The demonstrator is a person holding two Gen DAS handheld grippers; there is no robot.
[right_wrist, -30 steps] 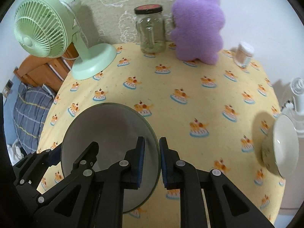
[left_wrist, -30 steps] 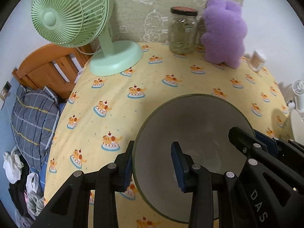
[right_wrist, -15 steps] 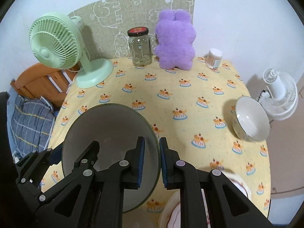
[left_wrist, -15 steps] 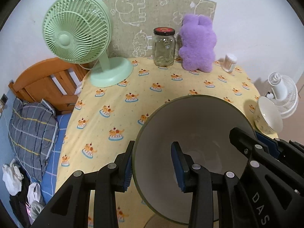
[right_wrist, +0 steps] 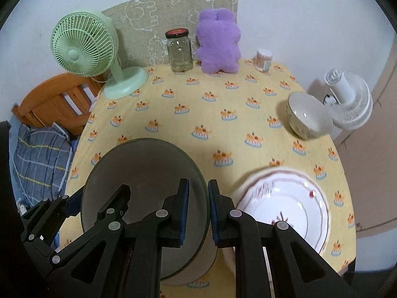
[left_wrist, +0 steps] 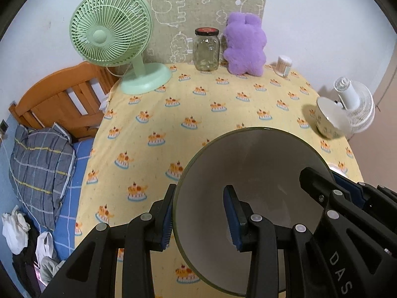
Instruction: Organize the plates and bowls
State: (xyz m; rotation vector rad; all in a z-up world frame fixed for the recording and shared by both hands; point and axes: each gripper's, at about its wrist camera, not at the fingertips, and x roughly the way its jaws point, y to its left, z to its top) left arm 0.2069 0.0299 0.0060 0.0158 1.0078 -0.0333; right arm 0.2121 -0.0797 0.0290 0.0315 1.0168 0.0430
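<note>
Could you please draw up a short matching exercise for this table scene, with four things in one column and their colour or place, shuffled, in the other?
Things:
1. desk fan
2. plush toy
3. grey plate
4. small bowl

Descriptions:
A. purple, at the back beside the glass jar
B. gripped at opposite rims by both grippers
C. pale green, at the back left corner
D. near the table's right edge, by the white fan

Pairs: 1-C, 2-A, 3-B, 4-D
</note>
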